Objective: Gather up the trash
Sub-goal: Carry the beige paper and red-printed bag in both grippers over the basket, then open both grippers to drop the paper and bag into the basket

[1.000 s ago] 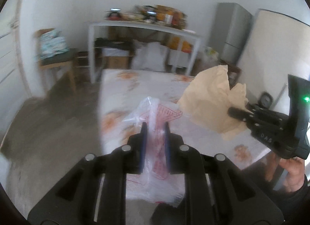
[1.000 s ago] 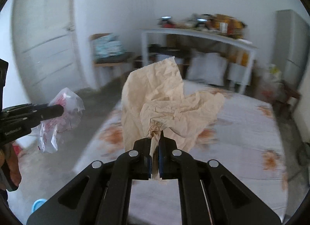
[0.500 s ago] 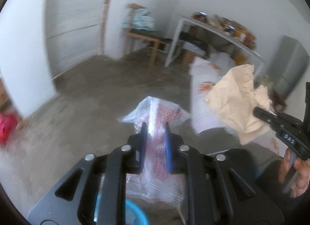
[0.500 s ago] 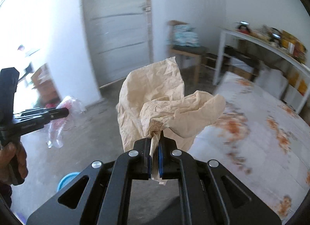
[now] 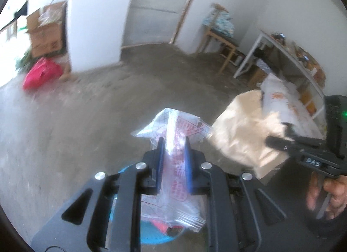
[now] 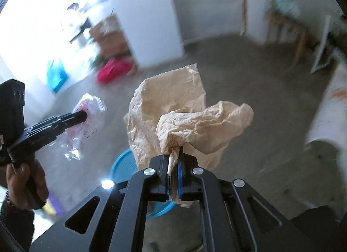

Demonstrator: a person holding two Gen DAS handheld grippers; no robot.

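Below, bare grey concrete floor (image 5: pixel 91 104) spreads wide and unobstructed toward a white wall corner and a doorway; the views are motion-blurred. The left tongs (image 5: pixel 172 161) are closed on a clear plastic bag (image 5: pixel 175 128) printed with a red grid, crinkled and glossy, which hangs over a round blue bin (image 5: pixel 149 233) on the floor. The right tongs (image 6: pixel 173 170) are clamped on a twisted neck of crumpled tan paper (image 6: pixel 173 111), soft and creased, ballooning above the pads and held in the air just beside the bag. To the right, the edge of a floral-patterned bed (image 5: pixel 284 104) borders the open floor, near a white shelf (image 5: pixel 282 50). A red bag (image 5: pixel 41 72) lies by the far wall.
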